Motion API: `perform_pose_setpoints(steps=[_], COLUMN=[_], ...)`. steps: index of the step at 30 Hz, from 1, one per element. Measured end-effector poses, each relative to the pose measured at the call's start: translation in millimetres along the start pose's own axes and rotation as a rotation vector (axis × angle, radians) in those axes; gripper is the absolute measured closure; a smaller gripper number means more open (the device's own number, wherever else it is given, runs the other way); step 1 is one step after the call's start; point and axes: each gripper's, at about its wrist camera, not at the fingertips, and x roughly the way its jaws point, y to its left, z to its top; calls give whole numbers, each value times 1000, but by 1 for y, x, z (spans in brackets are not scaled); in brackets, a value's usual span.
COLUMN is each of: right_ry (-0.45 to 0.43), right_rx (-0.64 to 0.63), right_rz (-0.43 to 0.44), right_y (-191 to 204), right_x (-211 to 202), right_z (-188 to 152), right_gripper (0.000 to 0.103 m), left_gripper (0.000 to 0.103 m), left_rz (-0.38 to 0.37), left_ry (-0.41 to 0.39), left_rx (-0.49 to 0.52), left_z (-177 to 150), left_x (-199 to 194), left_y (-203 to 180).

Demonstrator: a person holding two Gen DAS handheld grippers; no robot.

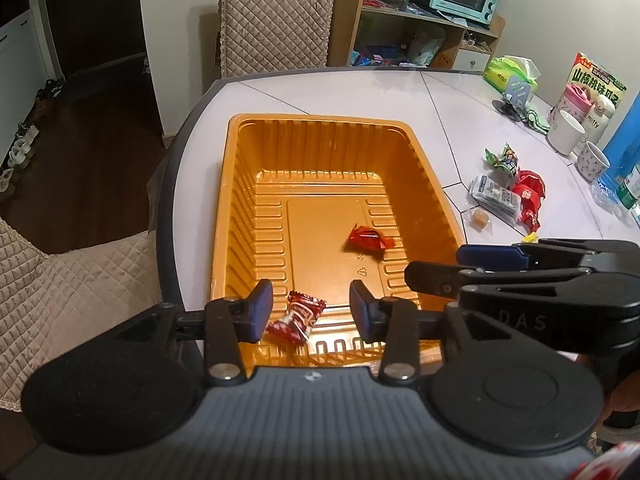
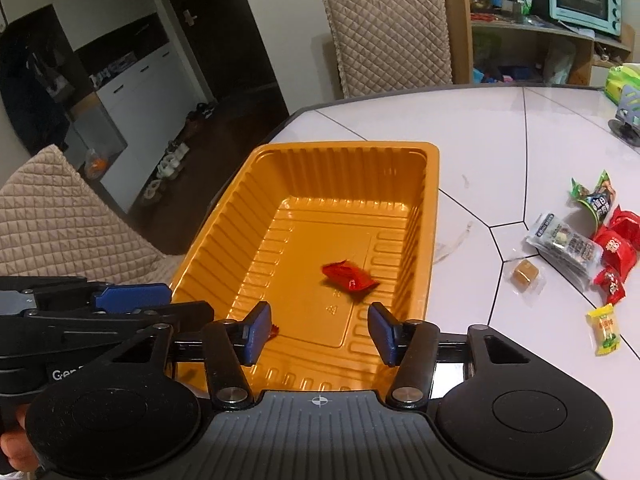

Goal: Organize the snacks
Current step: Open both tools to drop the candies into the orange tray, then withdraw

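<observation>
Both the left gripper (image 1: 311, 310) and right gripper (image 2: 319, 332) hang spread over the orange tray (image 1: 240, 216), which holds two red candies (image 1: 370, 239); more snacks (image 2: 576, 248) lie on the tabletop (image 2: 480, 140).

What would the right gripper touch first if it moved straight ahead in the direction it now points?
Probably the red candy lying on the floor of the orange tray. The right gripper is open and aims into the tray; depth is unclear, so it might meet the tray floor first.
</observation>
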Motion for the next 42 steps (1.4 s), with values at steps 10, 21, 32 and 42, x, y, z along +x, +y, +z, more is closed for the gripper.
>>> perform_pose_setpoints(steps=[10, 21, 32, 42], right_ry=[-13, -34, -36, -17], right_rx=[25, 64, 66, 98], right_rz=[7, 24, -8, -40], right_y=[-4, -23, -57, -101], right_x=[-18, -61, -106, -135], right_z=[-8, -28, -56, -76], right_gripper=[44, 41, 41, 40], left_gripper=[57, 55, 55, 55], left_rz=[7, -8, -56, -75], left_ry=[-16, -34, -4, 17], left_rx=[-21, -27, 5, 29], left_z=[-5, -21, -43, -56], left_x=[-15, -44, -52, -49], left_y=[1, -17, -69, -121])
